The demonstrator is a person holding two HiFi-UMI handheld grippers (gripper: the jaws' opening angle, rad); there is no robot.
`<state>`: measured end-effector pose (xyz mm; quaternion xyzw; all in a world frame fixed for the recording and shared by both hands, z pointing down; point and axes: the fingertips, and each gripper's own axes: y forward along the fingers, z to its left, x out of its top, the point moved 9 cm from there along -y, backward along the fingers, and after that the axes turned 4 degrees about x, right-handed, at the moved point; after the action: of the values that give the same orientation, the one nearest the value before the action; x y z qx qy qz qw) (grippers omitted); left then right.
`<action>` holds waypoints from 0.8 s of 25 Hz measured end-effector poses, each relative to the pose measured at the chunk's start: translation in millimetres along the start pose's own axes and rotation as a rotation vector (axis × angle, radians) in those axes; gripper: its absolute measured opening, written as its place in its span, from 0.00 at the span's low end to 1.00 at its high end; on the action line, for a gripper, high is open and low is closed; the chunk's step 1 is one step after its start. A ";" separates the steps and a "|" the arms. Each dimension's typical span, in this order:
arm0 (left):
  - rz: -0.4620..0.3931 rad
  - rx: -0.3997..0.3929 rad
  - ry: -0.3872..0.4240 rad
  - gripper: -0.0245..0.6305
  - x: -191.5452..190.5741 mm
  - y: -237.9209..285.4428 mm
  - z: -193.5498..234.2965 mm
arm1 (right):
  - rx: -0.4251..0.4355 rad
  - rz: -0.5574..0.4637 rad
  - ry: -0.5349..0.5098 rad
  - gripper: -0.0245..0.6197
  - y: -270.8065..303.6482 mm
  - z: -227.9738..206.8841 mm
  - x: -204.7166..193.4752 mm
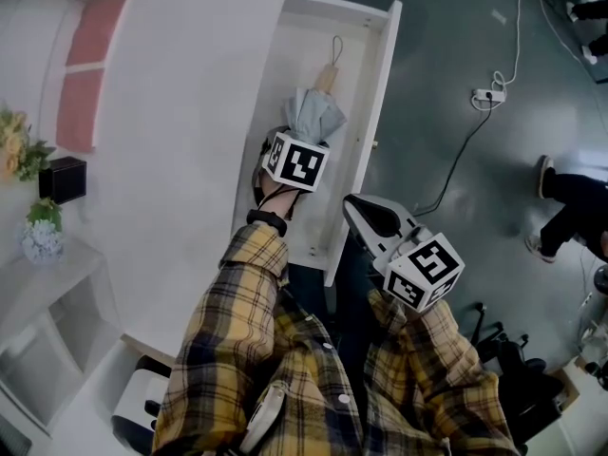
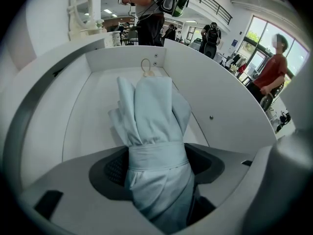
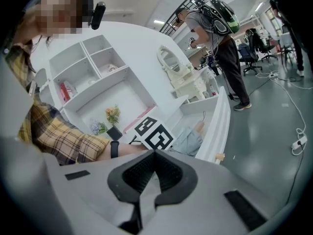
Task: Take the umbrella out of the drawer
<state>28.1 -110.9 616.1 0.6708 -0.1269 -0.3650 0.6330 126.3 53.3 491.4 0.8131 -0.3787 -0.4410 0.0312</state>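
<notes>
Left gripper (image 2: 156,168): I am grasping the folded pale-blue umbrella (image 2: 151,111), which is lying inside the open white drawer (image 1: 380,84). Right gripper (image 1: 359,209): I am holding it clenched, empty, just outside the drawer's front.

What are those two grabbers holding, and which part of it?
The left gripper has its jaws around the folded umbrella at its strap; whether they squeeze it yet cannot be told. The right gripper holds nothing, jaws together.
</notes>
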 end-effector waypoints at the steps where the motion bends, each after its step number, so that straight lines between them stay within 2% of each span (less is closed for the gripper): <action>1: -0.002 -0.004 -0.004 0.55 -1.7 -1.1 -0.6 | -0.001 0.000 -0.001 0.06 -0.5 0.2 -0.2; 11: -0.054 -0.032 -0.085 0.54 -12.1 -15.8 7.6 | 0.007 -0.001 -0.018 0.06 -2.0 2.8 6.0; 20: -0.127 -0.059 -0.079 0.54 -18.3 -46.4 -9.5 | 0.021 -0.007 -0.057 0.06 -4.0 13.1 21.5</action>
<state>7.9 -84.4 577.8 0.6436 -0.0980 -0.4340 0.6227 125.9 46.0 467.0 0.8018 -0.3813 -0.4601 0.0102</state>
